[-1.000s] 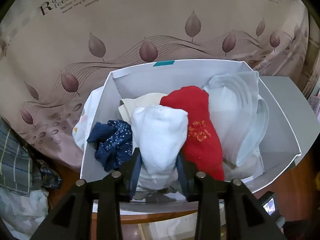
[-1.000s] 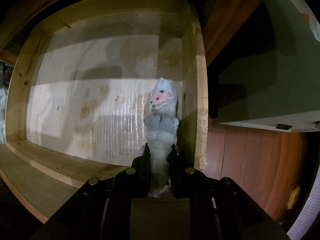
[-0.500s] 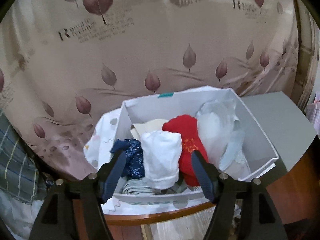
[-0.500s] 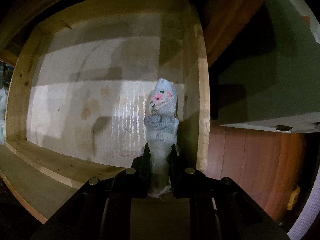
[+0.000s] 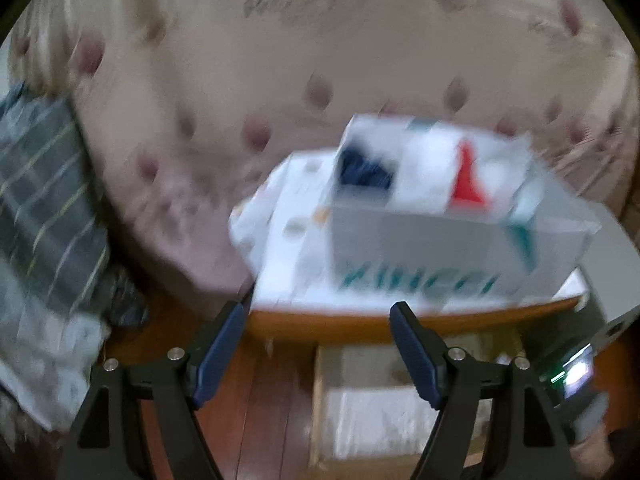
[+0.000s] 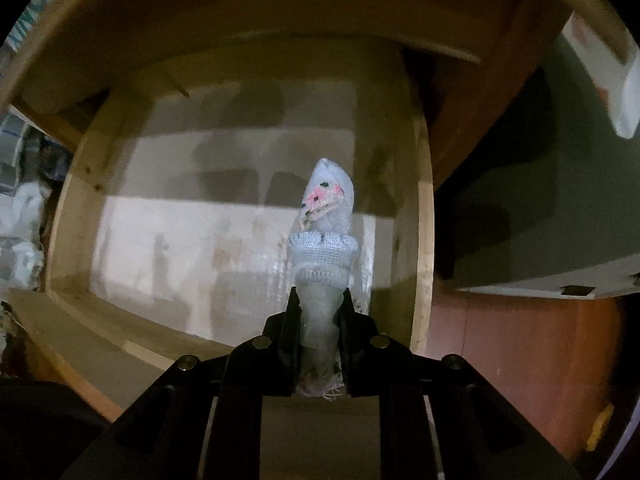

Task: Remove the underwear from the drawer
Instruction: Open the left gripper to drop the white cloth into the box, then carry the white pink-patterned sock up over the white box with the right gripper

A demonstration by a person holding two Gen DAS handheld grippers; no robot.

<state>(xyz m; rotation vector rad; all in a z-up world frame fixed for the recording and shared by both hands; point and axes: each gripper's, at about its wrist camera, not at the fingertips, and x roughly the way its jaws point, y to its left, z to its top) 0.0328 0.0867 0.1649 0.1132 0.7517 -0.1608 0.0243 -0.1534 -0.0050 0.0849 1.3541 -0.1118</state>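
My right gripper (image 6: pixel 319 304) is nearest to me and carries the work; its fingers (image 6: pixel 291 320) are closed tight on a small rolled white garment (image 6: pixel 326 236) with a pink and green pattern near its tip, which stands up out of the grip and points away from me; I judge this to be the lift-out step, with the piece already clear of the drawer floor. Beyond it lies the open wooden drawer (image 6: pixel 424 240), its pale lined bottom bare as far as I can see, the garment hanging over the right side close to the right wall; I cannot tell whether it touches that wall. The next move, as I read it, calls for drawing the right gripper up and back over the near rim without snagging, then carrying the piece to the box.

My left gripper (image 5: pixel 316 344) holds nothing; its blue-padded fingers (image 5: pixel 218 346) are spread wide, low over the reddish wood, aimed level toward the far side; this view is blurred. Past them, on the wooden surface (image 5: pixel 360 320), sits a white cardboard box (image 5: pixel 440 248) with dark blue, white and red clothes in it; farther still hangs a beige leaf-printed cloth (image 5: pixel 280 60).
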